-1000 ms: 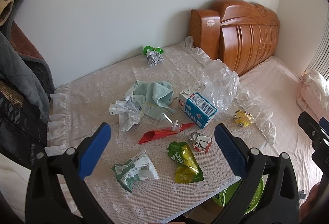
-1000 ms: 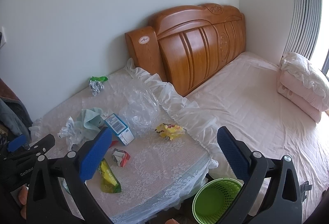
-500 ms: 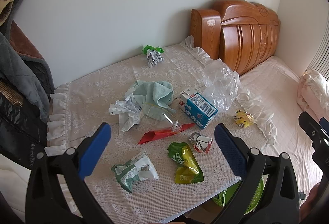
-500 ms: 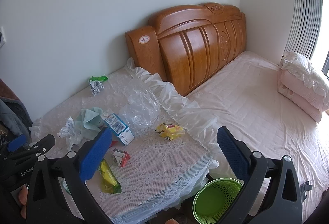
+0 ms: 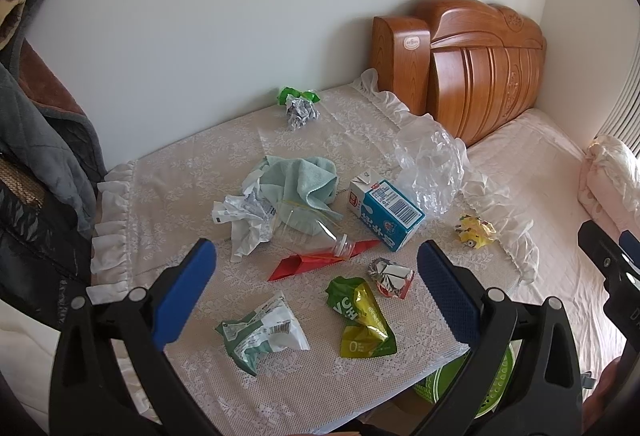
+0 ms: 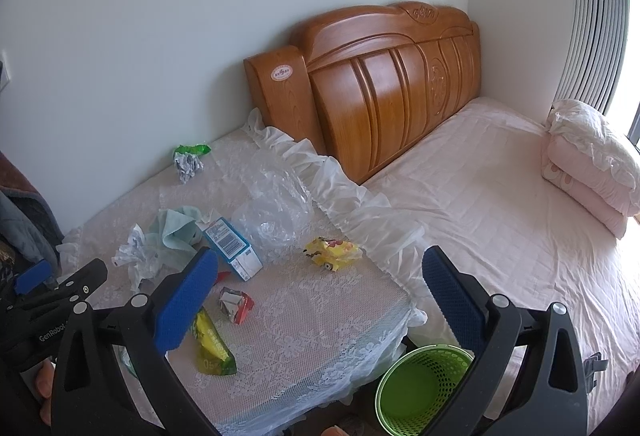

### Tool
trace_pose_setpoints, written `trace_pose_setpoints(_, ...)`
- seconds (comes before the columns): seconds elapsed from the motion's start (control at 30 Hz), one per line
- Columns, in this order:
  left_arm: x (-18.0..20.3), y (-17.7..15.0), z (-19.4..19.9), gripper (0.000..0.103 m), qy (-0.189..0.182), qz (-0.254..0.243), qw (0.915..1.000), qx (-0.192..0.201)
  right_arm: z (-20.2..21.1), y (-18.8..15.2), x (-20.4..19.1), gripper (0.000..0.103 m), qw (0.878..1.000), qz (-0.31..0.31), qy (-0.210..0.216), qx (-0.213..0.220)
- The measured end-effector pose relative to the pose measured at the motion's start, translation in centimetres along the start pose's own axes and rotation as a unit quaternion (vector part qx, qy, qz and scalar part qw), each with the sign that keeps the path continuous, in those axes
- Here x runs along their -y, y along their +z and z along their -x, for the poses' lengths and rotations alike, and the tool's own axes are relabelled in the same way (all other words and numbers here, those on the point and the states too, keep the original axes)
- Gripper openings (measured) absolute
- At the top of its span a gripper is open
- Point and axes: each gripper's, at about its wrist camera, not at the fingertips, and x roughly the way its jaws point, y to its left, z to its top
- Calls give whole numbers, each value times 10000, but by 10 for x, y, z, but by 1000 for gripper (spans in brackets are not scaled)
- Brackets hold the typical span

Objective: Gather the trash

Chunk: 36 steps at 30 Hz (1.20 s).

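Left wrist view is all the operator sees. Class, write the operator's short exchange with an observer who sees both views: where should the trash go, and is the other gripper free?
Operator: Where do I drop the trash? I only glimpse green under the table edge.
Observer: That is a round green perforated plastic basket, standing on the floor at the corner of the lace-covered table, next to the pink-sheeted bed.
Operator: Is there anything in it?
Observer: Nothing shows inside; its open top faces up.
Operator: Is the right gripper free?
Observer: Yes, the right gripper is open, with nothing between its blue-padded fingers.
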Motion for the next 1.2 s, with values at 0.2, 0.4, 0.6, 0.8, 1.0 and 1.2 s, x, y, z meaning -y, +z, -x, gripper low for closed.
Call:
trace_pose_setpoints(0.2,0,0,-2,97,-4,-11,10000,-20,-1,0,0,101,10000,-4,4,-13)
trace_pose_setpoints(0.4,0,0,-3,97,-6,-1,10000,-30,-3,1,0,101,10000,-11,-3,-47)
trace_pose_setpoints(0.6,-5,0,-7,97,-149,129,9998,-95,-8,0,-1,101,9999,17,17,-104)
trace_pose_setpoints(0.8,-22,-3,-13,97,-333,135,9992,-159,-18,-7,-7,101,9994,147,184,-258)
trace_pose_setpoints(1.0,-56,-22,-28,97,-354,-141,9989,-272,-36,-20,-10,101,9975,202,378,-569)
trace_pose_setpoints(1.2,-92,-56,-57,97,-431,-355,9946,-875,-58,-35,-10,101,9943,130,513,-930)
